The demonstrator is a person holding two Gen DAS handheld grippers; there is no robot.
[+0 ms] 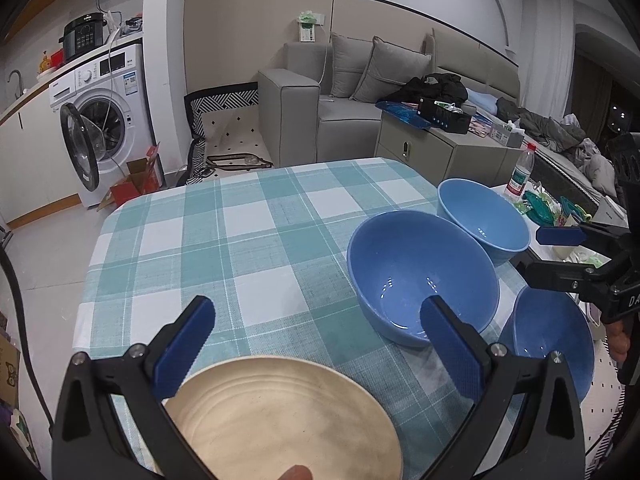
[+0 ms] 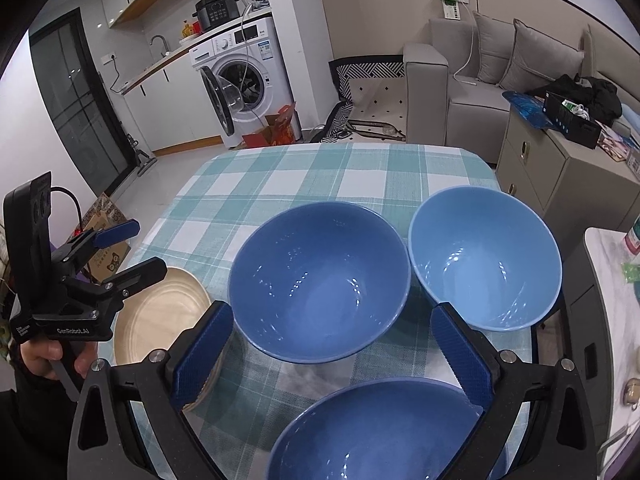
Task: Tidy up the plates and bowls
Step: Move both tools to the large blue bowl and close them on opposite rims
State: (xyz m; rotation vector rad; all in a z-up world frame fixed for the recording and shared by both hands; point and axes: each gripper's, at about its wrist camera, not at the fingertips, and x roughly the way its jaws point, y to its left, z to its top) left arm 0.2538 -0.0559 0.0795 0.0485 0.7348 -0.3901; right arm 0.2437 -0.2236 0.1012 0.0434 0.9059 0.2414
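Three blue bowls stand on the checked tablecloth (image 1: 240, 240): a middle bowl (image 1: 420, 276) (image 2: 320, 280), a lighter far bowl (image 1: 484, 216) (image 2: 484, 260) and a near bowl (image 1: 552, 340) (image 2: 384, 432). A beige plate (image 1: 280, 416) (image 2: 156, 316) lies at the near left. My left gripper (image 1: 320, 344) is open and empty, hovering over the plate's far edge; it also shows in the right wrist view (image 2: 136, 248). My right gripper (image 2: 332, 356) is open and empty above the near bowl, and shows in the left wrist view (image 1: 536, 252).
The table's far half is bare cloth (image 2: 320, 172). A side table with a water bottle (image 1: 520, 172) and clutter stands to the right. A grey cabinet (image 2: 560, 176), sofa and washing machine (image 1: 100, 120) lie beyond the table.
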